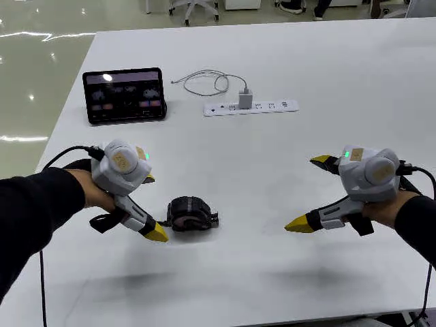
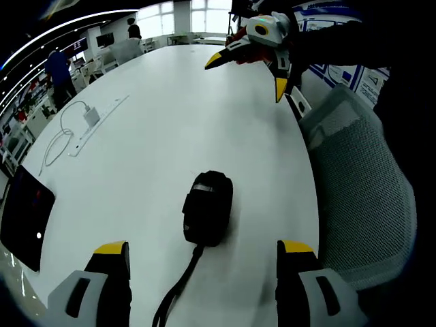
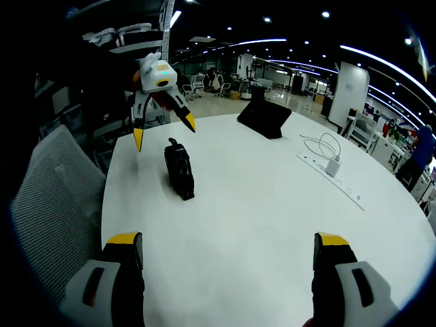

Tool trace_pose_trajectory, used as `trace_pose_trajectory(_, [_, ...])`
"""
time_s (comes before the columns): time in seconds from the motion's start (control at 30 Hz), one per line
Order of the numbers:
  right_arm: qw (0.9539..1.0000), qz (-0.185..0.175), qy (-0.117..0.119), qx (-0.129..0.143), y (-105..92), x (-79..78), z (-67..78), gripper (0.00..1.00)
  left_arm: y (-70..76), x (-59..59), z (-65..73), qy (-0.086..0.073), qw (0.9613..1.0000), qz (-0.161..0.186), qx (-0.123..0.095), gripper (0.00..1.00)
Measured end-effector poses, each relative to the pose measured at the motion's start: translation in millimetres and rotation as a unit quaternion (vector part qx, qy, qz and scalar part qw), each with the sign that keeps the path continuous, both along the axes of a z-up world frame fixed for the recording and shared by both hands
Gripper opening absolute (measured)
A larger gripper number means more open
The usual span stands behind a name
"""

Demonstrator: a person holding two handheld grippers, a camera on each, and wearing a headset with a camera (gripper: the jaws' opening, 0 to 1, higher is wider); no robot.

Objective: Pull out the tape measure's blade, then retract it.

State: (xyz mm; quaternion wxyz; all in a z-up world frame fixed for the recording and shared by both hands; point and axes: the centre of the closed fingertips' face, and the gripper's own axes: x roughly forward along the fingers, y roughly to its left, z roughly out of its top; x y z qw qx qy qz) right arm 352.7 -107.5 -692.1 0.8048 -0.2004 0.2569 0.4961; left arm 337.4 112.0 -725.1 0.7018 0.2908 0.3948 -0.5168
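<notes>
1. The tape measure [image 1: 192,213] lies on the white table [image 1: 272,61], low and left of middle in the head view. No blade is out, so neither the pull nor the retraction has begun.
2. The left gripper [image 1: 151,204] is open, its jaws wide apart and holding nothing. In the head view its lower yellow tip sits just beside the case's 9 o'clock end. I cannot tell whether the two touch.
3. In the left gripper view the tape measure [image 2: 208,208] is dead ahead at 12 o'clock of the left gripper [image 2: 203,248]. The case's long axis runs 12 to 6, in line with the jaws. Its dark strap trails back toward 6 o'clock, into the gap between them.
4. The right gripper [image 1: 310,193] is also open and empty, well apart from the case at its 3 o'clock side in the head view.
5. In the right gripper view the tape measure [image 3: 179,170] lies toward 11 o'clock of the right gripper [image 3: 228,238], and the left gripper [image 3: 163,133] hovers beyond it.
6. Judgement: the left gripper is much nearer and squarely lined up, so it suits pinning the case.
7. The blade mouth looks to face 3 o'clock in the head view, though it is too small to be sure. The right gripper would then come in from that side for the hook.
</notes>
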Motion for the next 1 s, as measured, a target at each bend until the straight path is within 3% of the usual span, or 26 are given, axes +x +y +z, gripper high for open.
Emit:
trace_pose_trajectory(0.17, [0.9995,0.032,0.006,-0.005,25.9,4.2,-7.3,1.00,-14.0,4.3,-6.7,0.000,0.9997,-0.022,0.014,0.83])
trace_pose_trajectory(0.27, [0.9976,0.068,0.000,0.012,45.1,3.0,-6.1,1.00,-23.2,7.3,-10.5,-0.002,0.9991,-0.038,0.019,0.75])
trace_pose_trajectory(0.37, [0.9967,0.081,0.001,0.008,57.4,3.7,-10.9,0.99,-32.5,8.5,-17.7,0.002,0.9987,-0.047,0.021,0.72])
trace_pose_trajectory(0.43, [0.9952,0.098,0.002,0.001,66.8,2.2,-16.7,0.96,-37.2,9.2,-23.0,-0.005,0.9975,-0.064,0.030,0.69])
trace_pose_trajectory(0.5, [0.9937,0.112,0.006,-0.002,76.1,0.5,-22.1,0.94,-42.6,6.9,-28.1,0.000,0.9962,-0.081,0.032,0.59])
trace_pose_trajectory(0.57, [0.9922,0.124,0.009,-0.006,84.8,-0.9,-27.8,0.91,-48.6,8.9,-30.2,-0.007,0.9958,-0.087,0.028,0.47])
trace_pose_trajectory(0.73, [0.9904,0.136,0.021,-0.008,101.7,-2.2,-37.3,0.85,-52.7,11.0,-34.8,-0.010,0.9948,-0.095,0.035,0.35])
trace_pose_trajectory(0.83, [0.9889,0.146,0.025,-0.012,110.2,-1.9,-44.3,0.79,-52.9,10.4,-35.7,-0.015,0.9941,-0.100,0.038,0.34])
trace_pose_trajectory(1.0, [0.9858,0.163,0.030,-0.029,118.7,0.4,-55.2,0.69,-52.3,10.8,-36.8,-0.010,0.9937,-0.102,0.045,0.33])
